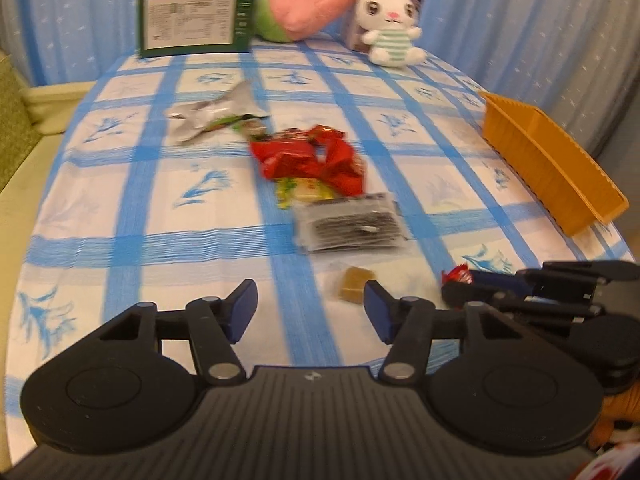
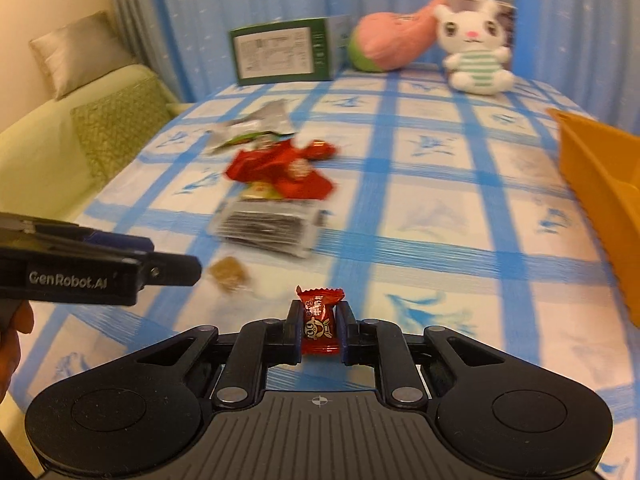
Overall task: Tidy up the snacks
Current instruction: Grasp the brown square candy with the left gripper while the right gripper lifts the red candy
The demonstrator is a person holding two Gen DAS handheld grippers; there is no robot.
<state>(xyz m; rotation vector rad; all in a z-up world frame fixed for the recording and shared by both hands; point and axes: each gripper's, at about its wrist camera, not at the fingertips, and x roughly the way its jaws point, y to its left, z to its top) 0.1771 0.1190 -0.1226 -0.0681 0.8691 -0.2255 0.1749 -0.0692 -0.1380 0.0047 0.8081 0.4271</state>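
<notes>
Snack pile (image 1: 310, 156) mid-table (image 1: 120, 208), bin (image 1: 548, 160) right (box (image 1: 196, 20) behind).

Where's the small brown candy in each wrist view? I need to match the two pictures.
Left wrist: brown candy lower centre, just ahead of the left gripper, near its right finger.
Right wrist: brown candy left of centre, just past the left gripper's tip.
Shared landmark: the clear packet lies just beyond it.
</notes>
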